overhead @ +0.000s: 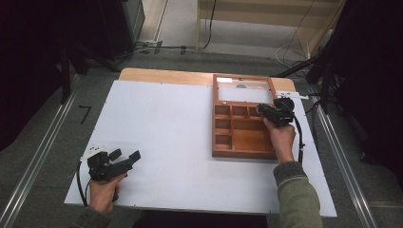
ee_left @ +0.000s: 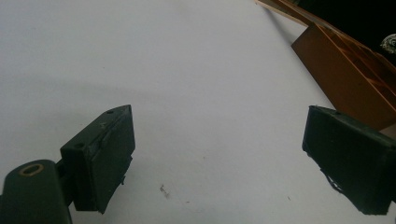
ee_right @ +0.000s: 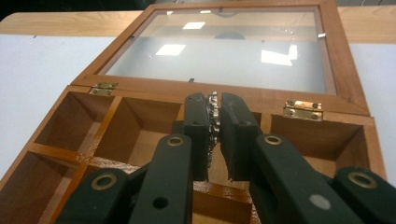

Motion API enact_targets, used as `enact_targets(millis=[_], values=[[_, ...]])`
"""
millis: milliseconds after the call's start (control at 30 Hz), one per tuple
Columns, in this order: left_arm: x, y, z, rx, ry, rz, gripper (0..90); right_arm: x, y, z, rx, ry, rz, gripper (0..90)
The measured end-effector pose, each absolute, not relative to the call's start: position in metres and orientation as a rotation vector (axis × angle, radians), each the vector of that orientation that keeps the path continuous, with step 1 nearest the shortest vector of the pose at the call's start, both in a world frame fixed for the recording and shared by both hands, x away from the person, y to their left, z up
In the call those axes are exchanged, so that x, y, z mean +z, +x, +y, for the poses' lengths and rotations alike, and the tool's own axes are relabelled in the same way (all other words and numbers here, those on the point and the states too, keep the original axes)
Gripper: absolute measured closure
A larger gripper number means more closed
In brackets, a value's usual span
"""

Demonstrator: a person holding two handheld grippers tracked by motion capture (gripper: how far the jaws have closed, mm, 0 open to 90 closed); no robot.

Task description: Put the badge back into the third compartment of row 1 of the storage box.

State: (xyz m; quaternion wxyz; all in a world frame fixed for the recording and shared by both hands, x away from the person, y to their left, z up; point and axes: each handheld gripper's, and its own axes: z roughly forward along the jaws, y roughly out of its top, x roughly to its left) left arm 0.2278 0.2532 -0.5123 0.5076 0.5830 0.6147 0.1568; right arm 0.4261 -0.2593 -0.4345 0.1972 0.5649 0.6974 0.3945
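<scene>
The right claw (ee_right: 214,122) pinches a silver chain (ee_right: 214,112) over the open wooden box (overhead: 242,137) — its compartments look bare — while the left claw (overhead: 124,155) gapes wide, holding nothing.

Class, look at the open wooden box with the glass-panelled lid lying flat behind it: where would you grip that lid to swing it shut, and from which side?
Grip the glass-panelled lid by its far frame rail, coming from behind the wooden box. The brass hinges sit on the near rail, so the far edge is free and gives the most leverage.

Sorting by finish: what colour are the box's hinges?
Brass-gold hinges on the reddish-brown wooden box; clearest in the right gripper view.
</scene>
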Motion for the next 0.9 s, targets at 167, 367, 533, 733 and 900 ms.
enact_targets(millis=[167, 367, 533, 733, 900], values=[[-0.512, 0.228, 0.253, 0.376, 1.403, 1.482, 9.5, -0.439, 0.430, -0.257, 1.086, 1.597, 1.954, 78.9], [-0.512, 0.228, 0.253, 0.376, 1.405, 1.481, 9.5, -0.443, 0.433, -0.255, 1.075, 1.608, 1.956, 78.9], [-0.512, 0.228, 0.253, 0.374, 1.404, 1.481, 9.5, -0.447, 0.436, -0.255, 1.073, 1.613, 1.973, 65.0], [-0.512, 0.228, 0.253, 0.375, 1.406, 1.481, 9.6, -0.446, 0.436, -0.257, 1.096, 1.606, 1.977, 48.7], [-0.512, 0.228, 0.253, 0.375, 1.408, 1.481, 9.5, -0.445, 0.435, -0.258, 1.093, 1.608, 1.970, 44.9]])
